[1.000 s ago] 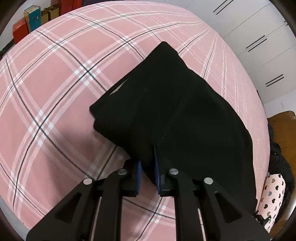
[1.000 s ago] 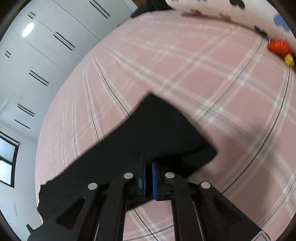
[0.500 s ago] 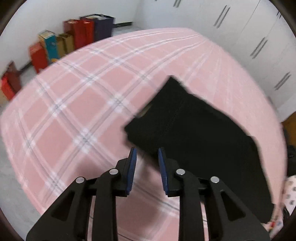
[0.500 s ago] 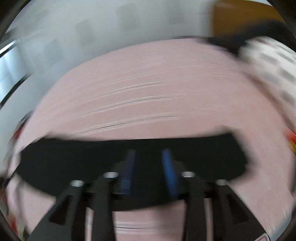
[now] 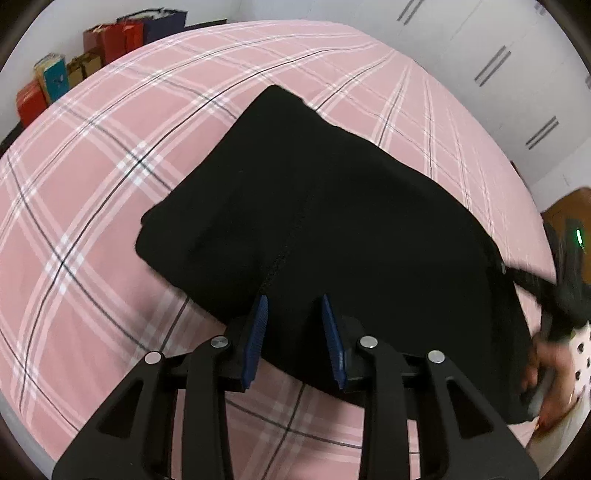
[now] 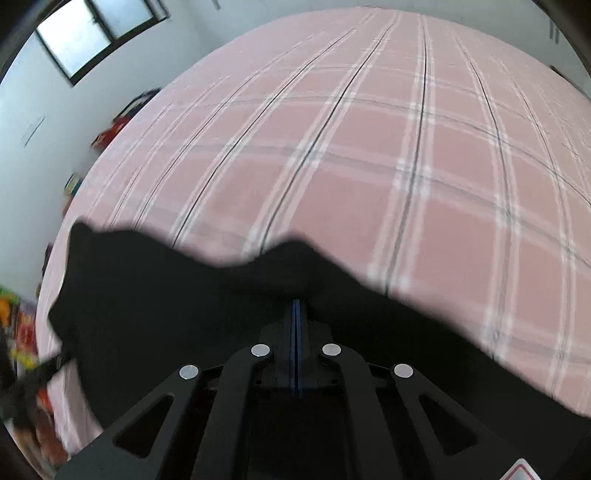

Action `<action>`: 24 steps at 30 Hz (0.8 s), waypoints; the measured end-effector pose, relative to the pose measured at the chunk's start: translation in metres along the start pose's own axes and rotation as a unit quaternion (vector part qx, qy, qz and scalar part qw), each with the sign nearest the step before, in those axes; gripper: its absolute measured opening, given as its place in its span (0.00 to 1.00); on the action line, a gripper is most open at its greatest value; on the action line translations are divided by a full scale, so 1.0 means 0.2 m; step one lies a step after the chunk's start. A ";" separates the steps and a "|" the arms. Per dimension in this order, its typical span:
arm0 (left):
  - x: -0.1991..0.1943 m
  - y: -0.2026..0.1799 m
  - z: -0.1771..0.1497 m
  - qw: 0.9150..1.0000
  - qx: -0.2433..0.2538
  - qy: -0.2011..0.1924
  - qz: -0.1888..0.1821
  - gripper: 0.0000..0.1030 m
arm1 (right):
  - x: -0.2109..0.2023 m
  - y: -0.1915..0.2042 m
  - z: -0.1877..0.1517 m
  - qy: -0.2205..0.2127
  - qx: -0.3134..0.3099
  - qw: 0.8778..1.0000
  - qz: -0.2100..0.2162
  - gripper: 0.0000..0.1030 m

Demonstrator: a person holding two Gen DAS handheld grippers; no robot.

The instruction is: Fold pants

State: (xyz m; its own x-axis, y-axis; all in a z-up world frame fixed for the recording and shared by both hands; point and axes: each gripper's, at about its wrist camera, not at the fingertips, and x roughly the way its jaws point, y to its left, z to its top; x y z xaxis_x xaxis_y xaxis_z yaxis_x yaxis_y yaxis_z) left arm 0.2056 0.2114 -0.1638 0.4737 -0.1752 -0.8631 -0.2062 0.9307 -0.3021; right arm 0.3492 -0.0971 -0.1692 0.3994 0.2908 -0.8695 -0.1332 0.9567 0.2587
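Your left gripper (image 5: 293, 314) is spread open over the near edge of the black pants (image 5: 332, 214), which lie folded on the pink plaid bed (image 5: 92, 177). Your right gripper (image 6: 296, 306) is pinched tight on the pants' (image 6: 166, 295) edge, lifting a blurred ridge. Bags (image 5: 122, 35) stand at 11 o'clock, cabinets (image 5: 498, 62) at 1.

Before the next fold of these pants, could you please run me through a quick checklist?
1. Left gripper open over the black pants: ok.
2. Right gripper shut on the pants: ok.
3. Pants lying flat on the pink plaid bedsheet at the left end: ok.
4. Fabric at the right end smooth: cannot tell, blurred.
5. Bare sheet ahead of the right gripper: ok.
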 end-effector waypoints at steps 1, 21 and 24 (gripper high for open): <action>0.00 -0.01 0.00 1.000 0.009 0.000 0.004 0.29 | 0.00 0.00 0.04 -0.005 0.007 1.000 -0.004 0.00; -0.32 -0.52 -0.32 0.990 0.107 -0.065 0.070 0.59 | -1.04 -0.94 -1.23 -0.066 0.149 0.969 -0.184 0.56; -0.38 -0.75 -0.47 0.986 0.140 -0.069 0.062 0.65 | -1.25 -1.28 -1.49 -0.069 0.221 0.943 -0.239 0.59</action>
State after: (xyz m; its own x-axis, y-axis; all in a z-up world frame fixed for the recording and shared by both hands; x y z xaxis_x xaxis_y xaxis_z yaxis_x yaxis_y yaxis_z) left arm 0.1196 0.0549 -0.0921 0.5753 -0.0268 -0.8175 -0.0340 0.9978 -0.0566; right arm 0.0135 -0.4179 -0.1438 0.4364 -0.2044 -0.8762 0.4709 0.8817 0.0288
